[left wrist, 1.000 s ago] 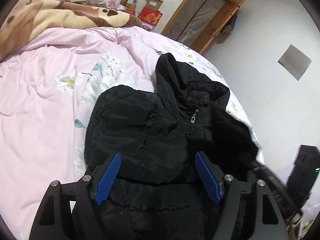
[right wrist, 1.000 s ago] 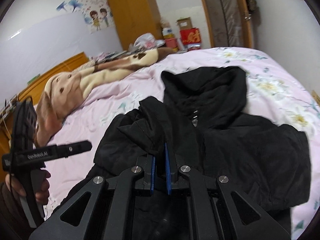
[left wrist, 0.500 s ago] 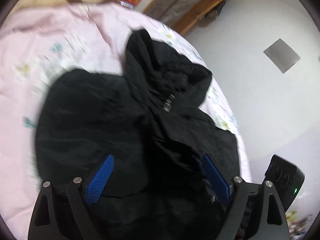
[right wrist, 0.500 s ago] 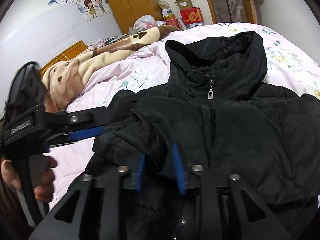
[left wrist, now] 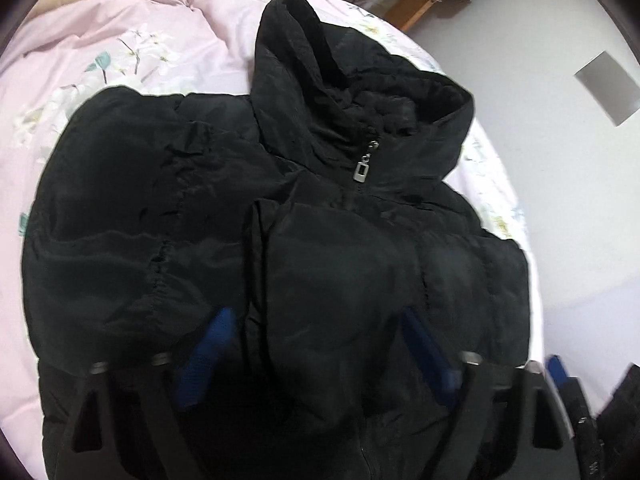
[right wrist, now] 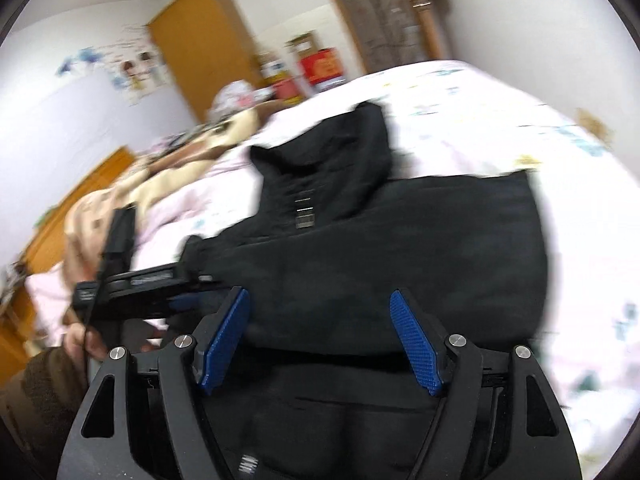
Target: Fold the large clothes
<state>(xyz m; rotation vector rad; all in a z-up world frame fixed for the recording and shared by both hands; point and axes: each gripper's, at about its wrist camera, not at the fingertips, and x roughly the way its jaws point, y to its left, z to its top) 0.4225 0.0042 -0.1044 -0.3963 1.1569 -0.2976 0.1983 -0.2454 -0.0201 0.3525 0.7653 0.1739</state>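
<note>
A black hooded padded jacket (left wrist: 248, 216) lies front up on the pink floral bed, zipped, with a silver zip pull (left wrist: 362, 168) below the hood (left wrist: 348, 80). Both sleeves are folded in over the chest. My left gripper (left wrist: 316, 320) is open, its blue pads just above the jacket's lower body, one sleeve fold between them. My right gripper (right wrist: 320, 300) is open and empty above the jacket (right wrist: 400, 248). The left gripper (right wrist: 188, 300) shows at the left of the right wrist view, low at the jacket's side.
The pink floral duvet (left wrist: 120, 40) surrounds the jacket. A tan and brown blanket (right wrist: 160, 184) lies along the bed's far left. A wooden wardrobe (right wrist: 200, 48), red boxes (right wrist: 320, 66) and a door (right wrist: 384, 8) stand beyond the bed. The bed edge and white floor (left wrist: 580, 200) are at right.
My right gripper has opened, let go of the sleeve fold and pulled back. My left gripper has moved forward and down over the jacket, staying open.
</note>
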